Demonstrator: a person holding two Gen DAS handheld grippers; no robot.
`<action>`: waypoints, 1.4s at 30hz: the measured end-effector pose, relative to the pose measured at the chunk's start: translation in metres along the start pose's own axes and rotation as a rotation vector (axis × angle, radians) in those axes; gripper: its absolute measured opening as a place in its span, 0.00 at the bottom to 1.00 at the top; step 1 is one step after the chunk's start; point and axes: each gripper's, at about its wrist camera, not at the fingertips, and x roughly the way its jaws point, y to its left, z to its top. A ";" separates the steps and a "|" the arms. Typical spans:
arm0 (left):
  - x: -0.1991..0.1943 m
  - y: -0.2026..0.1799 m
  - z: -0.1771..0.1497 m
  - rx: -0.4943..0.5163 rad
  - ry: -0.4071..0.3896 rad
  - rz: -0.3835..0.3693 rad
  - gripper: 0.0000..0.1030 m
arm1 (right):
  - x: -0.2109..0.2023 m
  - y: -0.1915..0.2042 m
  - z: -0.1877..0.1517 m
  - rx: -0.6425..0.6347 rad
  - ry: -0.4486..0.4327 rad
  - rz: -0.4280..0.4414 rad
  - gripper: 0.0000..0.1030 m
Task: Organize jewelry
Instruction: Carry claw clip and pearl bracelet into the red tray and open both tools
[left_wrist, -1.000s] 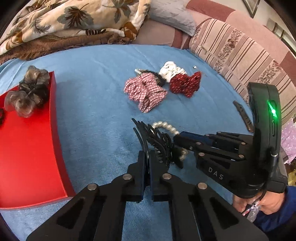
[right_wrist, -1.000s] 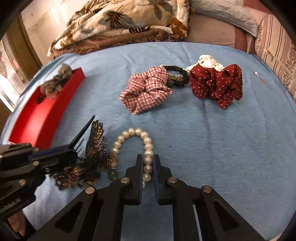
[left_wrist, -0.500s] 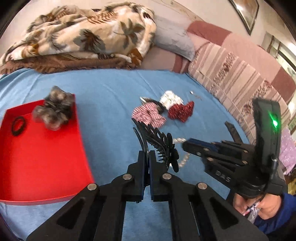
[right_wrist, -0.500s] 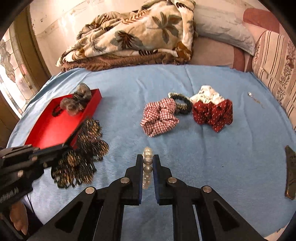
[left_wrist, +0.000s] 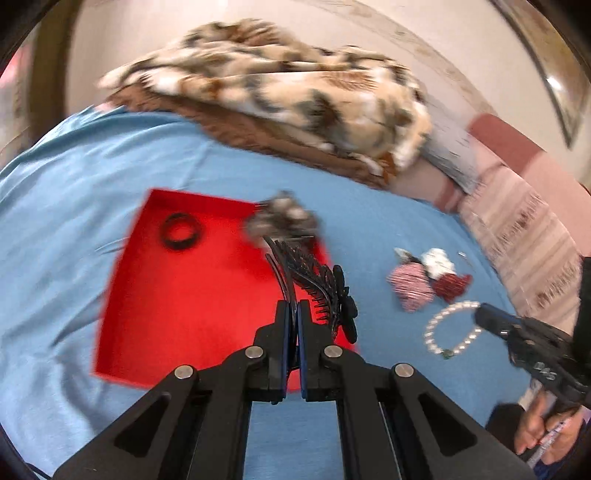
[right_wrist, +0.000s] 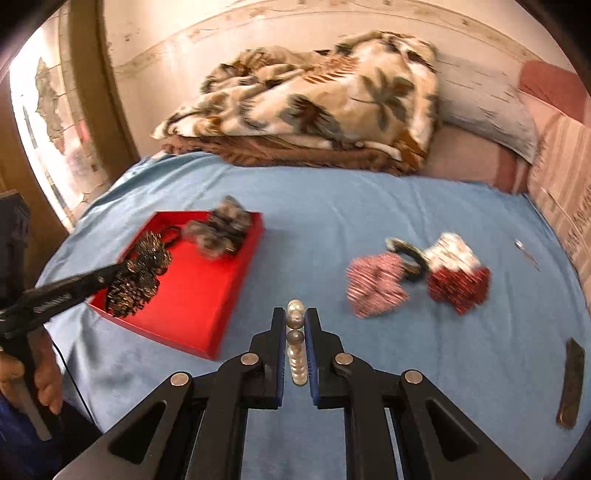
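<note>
My left gripper (left_wrist: 291, 308) is shut on a black, bronze-beaded hair claw (left_wrist: 317, 284), held in the air over the red tray (left_wrist: 177, 306). The right wrist view shows that claw (right_wrist: 138, 271) above the tray's near left corner (right_wrist: 192, 291). My right gripper (right_wrist: 295, 314) is shut on a pearl bracelet (right_wrist: 295, 343), lifted above the blue sheet; in the left wrist view the bracelet (left_wrist: 448, 328) hangs as a loop from the right gripper (left_wrist: 480, 314). A grey fuzzy scrunchie (left_wrist: 282, 219) and a black hair tie (left_wrist: 181, 230) lie in the tray.
On the sheet to the right lie a red checked scrunchie (right_wrist: 376, 284), a dark ring scrunchie (right_wrist: 408, 254), a white one (right_wrist: 452, 251) and a red dotted bow (right_wrist: 460, 286). A dark flat clip (right_wrist: 570, 380) and a thin pin (right_wrist: 526, 253) sit far right. A folded blanket (right_wrist: 314, 107) lies behind.
Both grippers have risen from the sheet. The left one carried the hair claw leftward over the red tray. The right one lifted the pearl bracelet clear of the sheet.
</note>
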 end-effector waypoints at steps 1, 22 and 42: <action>0.000 0.010 0.000 -0.026 0.007 0.013 0.04 | 0.002 0.007 0.003 -0.009 0.000 0.010 0.11; 0.019 0.075 -0.003 -0.169 0.096 0.241 0.06 | 0.131 0.088 0.003 0.018 0.245 0.124 0.11; 0.017 0.065 0.003 -0.170 0.040 0.201 0.38 | 0.132 0.087 -0.012 -0.039 0.240 0.087 0.29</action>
